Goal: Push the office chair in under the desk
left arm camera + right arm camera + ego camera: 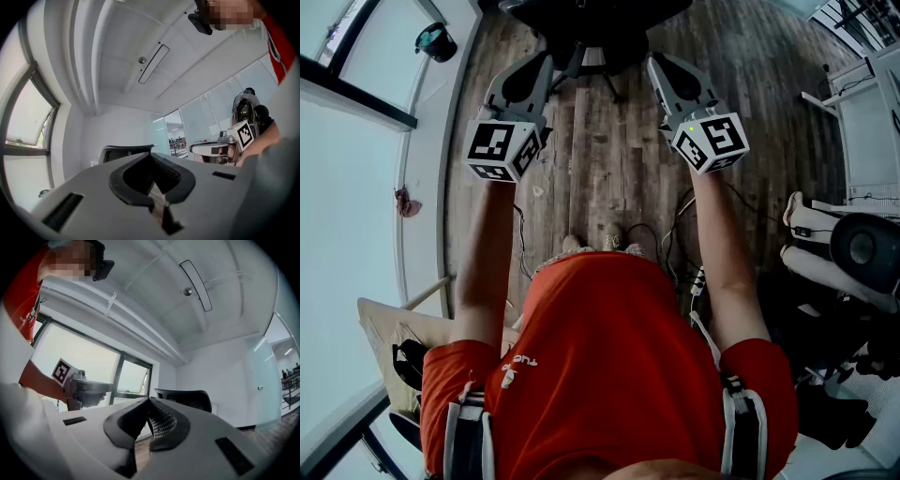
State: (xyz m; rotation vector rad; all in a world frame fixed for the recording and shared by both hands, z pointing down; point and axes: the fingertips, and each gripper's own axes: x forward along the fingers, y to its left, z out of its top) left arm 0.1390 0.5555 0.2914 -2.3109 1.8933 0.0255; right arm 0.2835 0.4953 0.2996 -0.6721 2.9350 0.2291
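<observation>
The black office chair [591, 28] stands on the wooden floor at the top of the head view, just ahead of both grippers. My left gripper [547, 62] and right gripper [655, 62] are held side by side, pointing at it, both shut with nothing between the jaws. In the left gripper view the shut jaw tips [151, 155] point up at the chair's backrest [126, 152], and the right gripper [215, 149] shows beside it. The right gripper view has its shut tips [150, 401] before the backrest [187, 398]. The chair looks a short way off from both. No desk shows plainly.
A window wall [356, 187] runs along the left. White furniture [862, 122] and a round black device [865, 248] stand at the right. Cables [675, 239] lie on the floor near the person's feet. A glass partition [220, 108] is behind the right gripper.
</observation>
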